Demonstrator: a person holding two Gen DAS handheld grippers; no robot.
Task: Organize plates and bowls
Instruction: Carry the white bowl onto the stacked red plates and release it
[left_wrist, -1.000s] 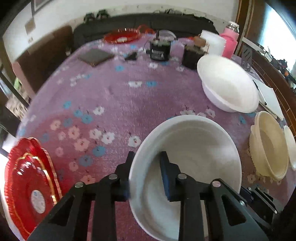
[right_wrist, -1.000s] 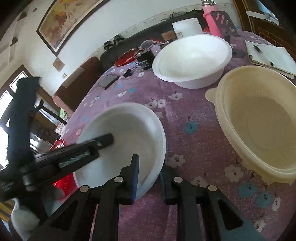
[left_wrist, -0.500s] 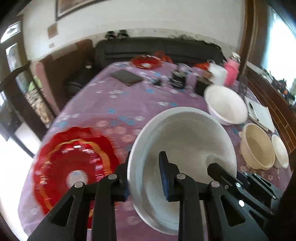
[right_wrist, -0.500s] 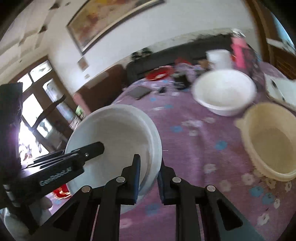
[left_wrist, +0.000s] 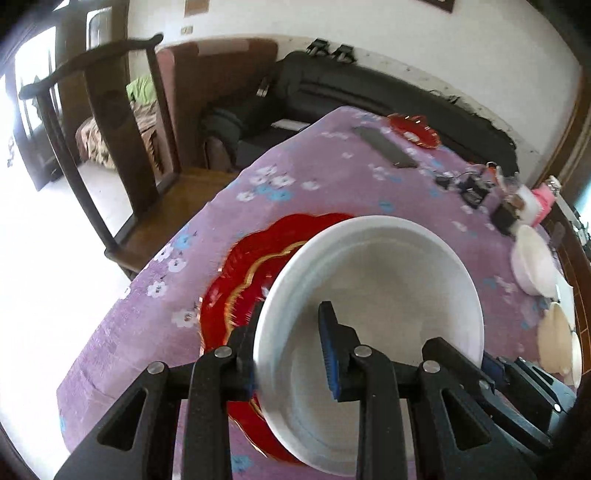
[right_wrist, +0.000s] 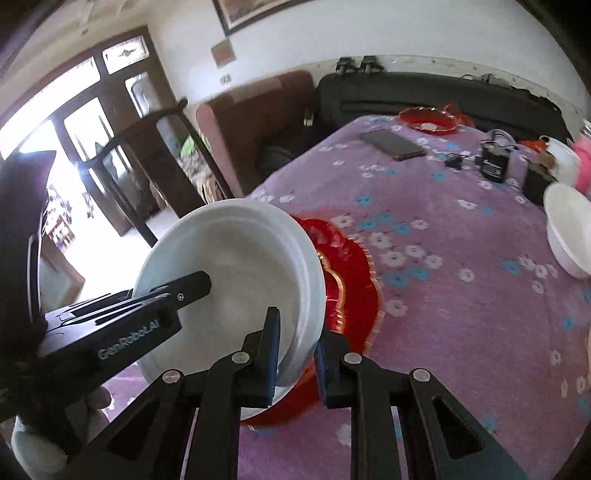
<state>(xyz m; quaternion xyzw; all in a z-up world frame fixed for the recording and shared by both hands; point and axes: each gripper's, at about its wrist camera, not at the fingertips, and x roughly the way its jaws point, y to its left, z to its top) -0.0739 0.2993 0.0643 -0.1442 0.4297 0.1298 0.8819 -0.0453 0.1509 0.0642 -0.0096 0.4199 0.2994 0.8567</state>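
White bowl (left_wrist: 388, 295): being held in the air by both grippers, tilted, one on each side of its rim, above the red plates (left_wrist: 236, 280).
Left gripper (left_wrist: 288, 350): clamping the bowl's rim, one finger outside the wall, the blue-padded finger inside.
Right gripper (right_wrist: 295, 354): clamping the opposite rim in the same way, one finger inside, one outside.
Red plates: lying near the table's (left_wrist: 332, 177) near corner, partly hidden under the bowl; the scalloped gold-lined edge is showing to the left in the left wrist view. Tablecloth edge is running close beside them on the left, with floor beyond.
Chair (left_wrist: 110, 122): standing just off that table edge.
Second white bowl (right_wrist: 569, 229): sitting well apart, toward the right side of the table.
Cream bowls (left_wrist: 557, 339): sitting at the right edge, near the second white bowl.
Middle of the cloth: lying bare between the red plates and those bowls.
Far end: a phone (right_wrist: 391, 144), a small red dish (right_wrist: 430, 120) and dark boxes are crowding it.
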